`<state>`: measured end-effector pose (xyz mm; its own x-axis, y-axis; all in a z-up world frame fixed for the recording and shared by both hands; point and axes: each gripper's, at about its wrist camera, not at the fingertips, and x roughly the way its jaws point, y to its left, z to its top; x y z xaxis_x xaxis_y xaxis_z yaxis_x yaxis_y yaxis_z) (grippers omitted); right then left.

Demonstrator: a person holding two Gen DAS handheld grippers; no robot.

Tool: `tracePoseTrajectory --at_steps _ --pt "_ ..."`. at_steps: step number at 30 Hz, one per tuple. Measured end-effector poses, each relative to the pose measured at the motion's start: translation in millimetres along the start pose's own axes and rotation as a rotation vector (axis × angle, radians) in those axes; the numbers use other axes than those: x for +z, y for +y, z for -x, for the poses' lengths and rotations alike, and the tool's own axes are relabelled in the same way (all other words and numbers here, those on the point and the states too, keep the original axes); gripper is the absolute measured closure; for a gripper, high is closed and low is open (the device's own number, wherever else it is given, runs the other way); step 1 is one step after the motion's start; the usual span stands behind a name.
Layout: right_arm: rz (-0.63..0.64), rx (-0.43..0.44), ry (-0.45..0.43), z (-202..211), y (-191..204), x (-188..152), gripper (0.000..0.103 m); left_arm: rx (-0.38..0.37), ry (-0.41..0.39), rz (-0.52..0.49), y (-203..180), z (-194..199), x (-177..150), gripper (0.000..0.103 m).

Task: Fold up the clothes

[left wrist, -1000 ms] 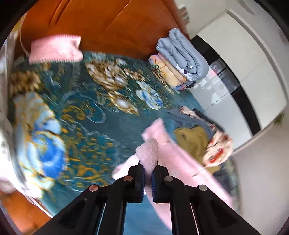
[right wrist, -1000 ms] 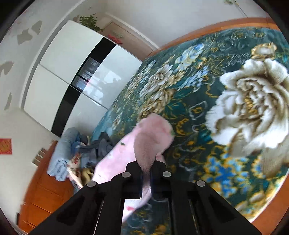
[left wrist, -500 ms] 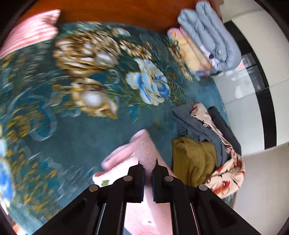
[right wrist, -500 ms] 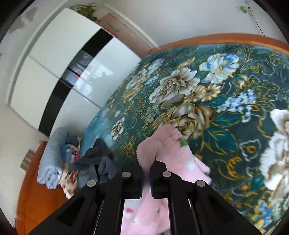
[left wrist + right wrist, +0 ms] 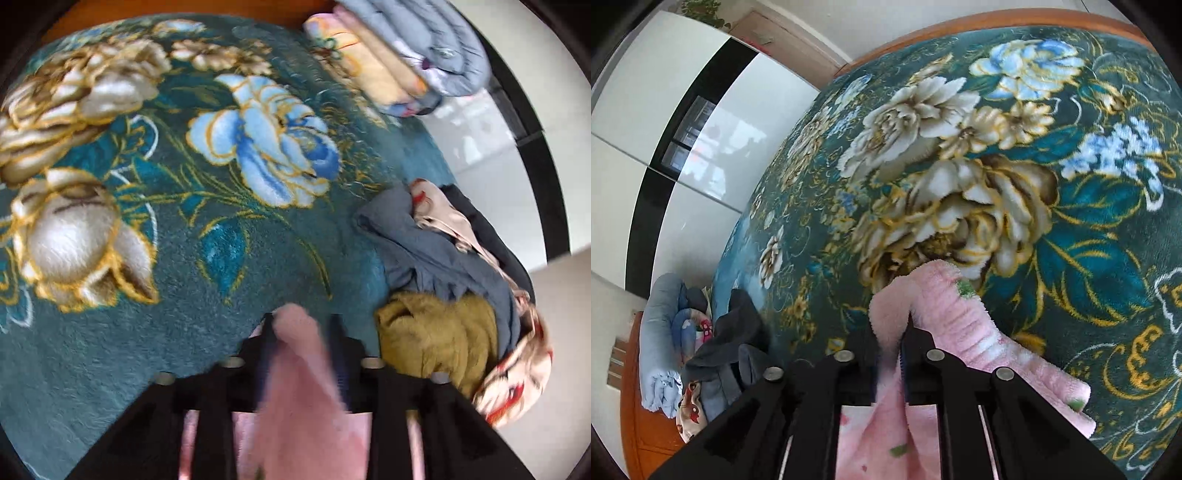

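Left hand-held gripper letting go, pink fleece garment down on the bed
Your left hand-held gripper (image 5: 301,332), clamped half a second ago, now stands apart around the pink fleece garment (image 5: 960,325); your right hand-held gripper (image 5: 889,332) stays clamped on its edge, fabric low over the floral bedspread (image 5: 1071,221).

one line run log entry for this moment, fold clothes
step: folding | left gripper: jaws parted around fluffy pink garment | right gripper: shut on it | surface: teal floral blanket | unfolded clothes pile: untouched

My matt black plastic left gripper (image 5: 301,325) and right gripper (image 5: 890,332) flank fluffy pink fleece garment (image 5: 945,321) on a plush, floral-woven teal blanket (image 5: 1071,229); glossy white wardrobe panels (image 5: 639,74) and polished orange wood (image 5: 653,435) stand beyond.
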<state>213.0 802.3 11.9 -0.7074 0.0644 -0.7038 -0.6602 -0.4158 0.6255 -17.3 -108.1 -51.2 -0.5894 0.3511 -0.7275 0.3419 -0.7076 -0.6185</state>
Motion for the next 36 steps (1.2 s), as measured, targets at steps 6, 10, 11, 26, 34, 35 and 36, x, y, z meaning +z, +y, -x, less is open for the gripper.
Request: tracePoseTrajectory --at_steps 6,10,11,26,34,35,36 --pt "0.090 0.119 -0.032 44.2 6.8 -10.4 0.044 -0.064 -0.128 -0.030 30.3 69.9 -30.0 0.038" --pt "0.131 0.245 -0.034 83.7 -9.3 -33.9 0.033 -0.103 -0.131 -0.002 62.1 84.4 -67.1 0.036" --pt "0.133 0.267 -0.031 91.2 -17.6 -42.5 0.032 -0.128 -0.097 0.029 68.3 77.4 -74.8 0.036" --pt "-0.102 0.268 0.038 64.6 -137.2 -86.5 0.028 -0.106 -0.160 0.151 57.7 29.3 -84.9 0.043" --pt "-0.045 0.177 -0.007 27.9 -88.2 -84.9 0.031 -0.024 -0.158 0.281 51.5 10.5 -70.8 0.084" --pt "-0.048 0.154 -0.024 25.1 -84.1 -83.6 0.048 -0.018 -0.155 0.303 49.0 10.3 -69.0 0.087" --pt "-0.061 0.133 -0.020 22.2 -80.9 -81.3 0.069 -0.018 -0.162 0.317 44.7 14.3 -66.8 0.088"
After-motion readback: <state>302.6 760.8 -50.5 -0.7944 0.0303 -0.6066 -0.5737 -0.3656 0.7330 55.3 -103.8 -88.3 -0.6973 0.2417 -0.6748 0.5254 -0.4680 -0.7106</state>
